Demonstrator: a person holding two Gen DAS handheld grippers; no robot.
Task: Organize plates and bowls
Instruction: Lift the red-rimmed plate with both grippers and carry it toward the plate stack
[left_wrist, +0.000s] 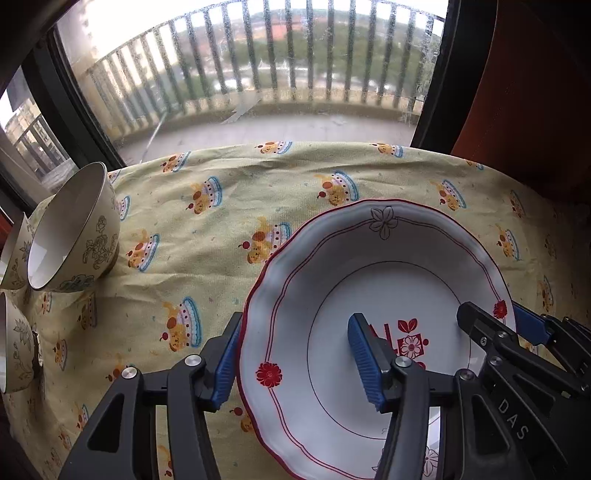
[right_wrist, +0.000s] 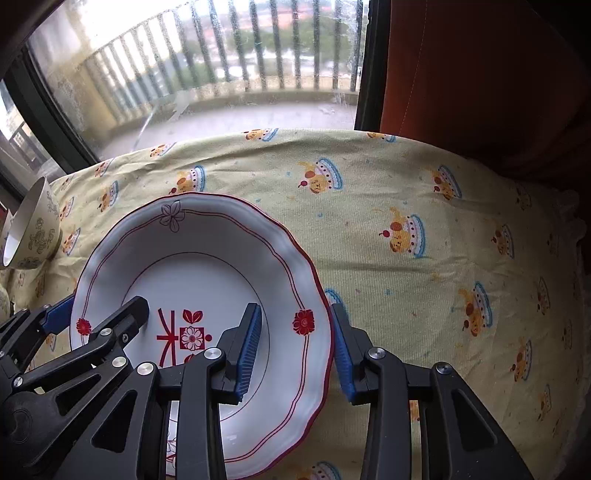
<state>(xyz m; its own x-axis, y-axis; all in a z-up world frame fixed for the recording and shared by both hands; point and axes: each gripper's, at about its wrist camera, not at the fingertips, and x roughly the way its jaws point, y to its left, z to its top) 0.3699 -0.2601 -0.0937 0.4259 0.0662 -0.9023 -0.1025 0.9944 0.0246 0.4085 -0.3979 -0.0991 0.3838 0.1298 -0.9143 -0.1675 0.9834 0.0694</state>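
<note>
The plate (left_wrist: 373, 295), white with a scalloped red rim and red flower marks, sits near the front of the table on the yellow cake-print tablecloth (left_wrist: 207, 258), and both tongs straddle its rim from opposite sides. The left gripper (left_wrist: 295, 363) has one blue pad outside the plate's left edge and the other over the well; the right gripper (right_wrist: 295, 349) mirrors it on the right edge, one pad inside and one outside. In neither view do the pads visibly press the rim: a gap shows on each inner pad, so both read as released around the edge, not clenched on it (the contact on the outer pads is too close to call).

A second plate seems to lie beneath, since a bit of floral rim peeks out below the top one in both views, which would suggest that plate stacking has begun. The bowls (left_wrist: 74, 236), cream with a flower pattern, stand in a loose cluster at the far left of the table, well apart from the plate; at least three are partly visible, side by side and not nested. By that reading the task is somewhere in its middle: the plates look gathered, the bowls still need stacking or grouping.
</note>
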